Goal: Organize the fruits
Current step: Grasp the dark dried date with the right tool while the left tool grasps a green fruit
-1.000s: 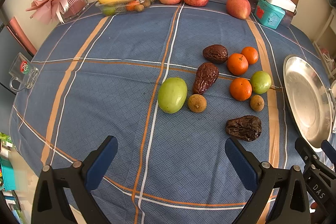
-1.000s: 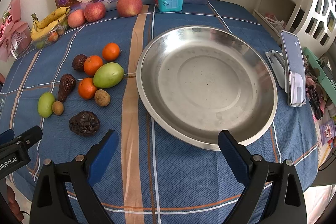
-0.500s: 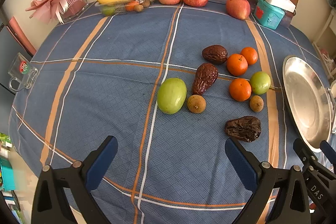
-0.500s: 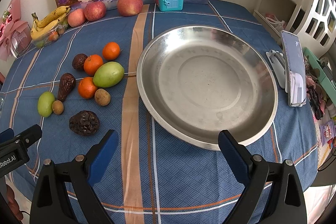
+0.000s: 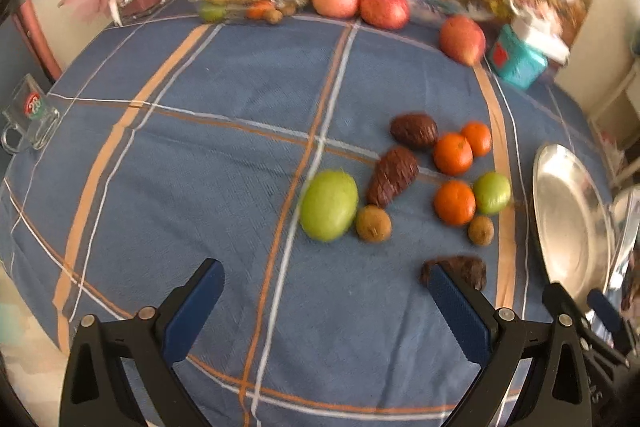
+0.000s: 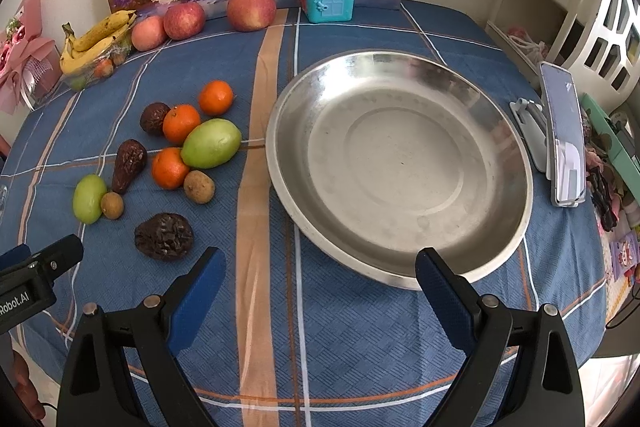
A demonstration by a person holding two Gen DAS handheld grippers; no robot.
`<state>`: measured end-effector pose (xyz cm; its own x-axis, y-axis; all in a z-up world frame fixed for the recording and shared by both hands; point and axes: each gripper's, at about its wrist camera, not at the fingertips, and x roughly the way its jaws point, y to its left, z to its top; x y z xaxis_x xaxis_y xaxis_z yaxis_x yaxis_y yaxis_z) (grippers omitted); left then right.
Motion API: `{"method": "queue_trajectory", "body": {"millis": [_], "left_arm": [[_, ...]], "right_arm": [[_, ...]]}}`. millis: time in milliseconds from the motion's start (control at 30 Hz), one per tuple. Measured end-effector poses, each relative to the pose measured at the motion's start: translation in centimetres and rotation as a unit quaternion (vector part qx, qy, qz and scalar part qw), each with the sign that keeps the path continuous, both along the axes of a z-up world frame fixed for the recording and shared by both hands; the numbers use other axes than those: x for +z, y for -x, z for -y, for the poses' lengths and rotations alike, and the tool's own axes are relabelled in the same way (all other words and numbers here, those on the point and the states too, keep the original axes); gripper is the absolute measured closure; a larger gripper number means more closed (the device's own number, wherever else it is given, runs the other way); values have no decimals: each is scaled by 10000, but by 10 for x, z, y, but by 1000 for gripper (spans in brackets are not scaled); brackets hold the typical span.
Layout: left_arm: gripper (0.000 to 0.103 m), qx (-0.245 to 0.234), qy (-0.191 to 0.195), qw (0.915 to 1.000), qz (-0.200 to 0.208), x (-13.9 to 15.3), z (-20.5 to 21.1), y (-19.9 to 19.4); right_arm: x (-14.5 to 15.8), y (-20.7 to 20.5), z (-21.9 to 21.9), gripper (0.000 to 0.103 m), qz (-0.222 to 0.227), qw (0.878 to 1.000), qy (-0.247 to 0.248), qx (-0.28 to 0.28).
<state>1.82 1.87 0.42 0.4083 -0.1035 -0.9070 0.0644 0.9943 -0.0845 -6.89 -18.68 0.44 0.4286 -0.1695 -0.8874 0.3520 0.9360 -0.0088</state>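
Left wrist view: our left gripper (image 5: 324,301) has its fingers spread wide with nothing between them, hovering above the blue checked tablecloth (image 5: 192,163). Ahead of the fingers, slightly toward the right one, lies the loose fruit cluster: a large green fruit (image 5: 329,205), two small brown fruits, three oranges, a smaller green fruit (image 5: 492,192) and dark wrinkled fruits. One wrinkled fruit (image 5: 460,269) sits just past the right fingertip, partly hidden by it. The steel plate (image 5: 568,227) lies far to the right. This view is blurred.

Right wrist view: our right gripper (image 6: 320,277) is likewise spread wide and holds nothing. The plate (image 6: 400,171) lies directly ahead of the fingers, its near rim just behind the right fingertip, and carries no fruit. The cluster sits ahead-left of the left finger.

Progress, as we judge it: no fruit moved yet; all pieces of the cluster remain to transfer.
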Motion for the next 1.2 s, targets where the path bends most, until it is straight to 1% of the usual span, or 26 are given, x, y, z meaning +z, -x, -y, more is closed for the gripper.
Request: {"method": "queue_trajectory", "body": {"millis": [100,200,333,433,533,567,633,767,800,867,933,1000,1133,1200], "left_arm": [[0,111,30,9999,100,-1,-5,-8],[0,179,73,9997,136,-4,-10,-18],[0,305,20,9993,230,-9,-16,-28],[0,232,68,9997,19,-17,-15,-36],[0,304,53,9993,-222,-25,-16,-44],[0,328,113,9990,-276,-27,-17,-48],[0,405,227,9983,-366,-32,-19,-54],[2,455,241,9977,-429,-38,-18,-59],[3,480,278,9974,-450,-39,-18,-61],[11,521,400,9965,-515,-41,-19,-61],[13,555,486,9956,-583,-45,-20,-63],[17,559,545,9951,-608,-47,-21,-66],[30,475,734,9939,-678,-48,-19,-66],[38,444,818,9931,-708,-48,-18,-66]], "right_arm": [[9,-6,-6,7,207,9996,-179,105],[15,-15,-15,7,322,9985,-371,246],[15,-30,-30,7,314,9967,-614,430],[10,-41,-41,7,201,9962,-643,548],[1,-54,-50,7,47,9953,-744,612],[-2,-56,-52,7,0,9950,-778,634],[-7,-61,-55,7,-91,9945,-827,641],[-16,-67,-59,7,-254,9932,-905,686],[-19,-69,-60,7,-308,9927,-926,711],[-24,-71,-63,7,-381,9918,-971,738],[-29,-76,-67,7,-464,9909,-986,785],[-34,-78,-72,7,-532,9904,-978,825],[-38,-77,-80,8,-599,9897,-953,883],[-38,-80,-84,12,-605,9900,-885,915]]}}
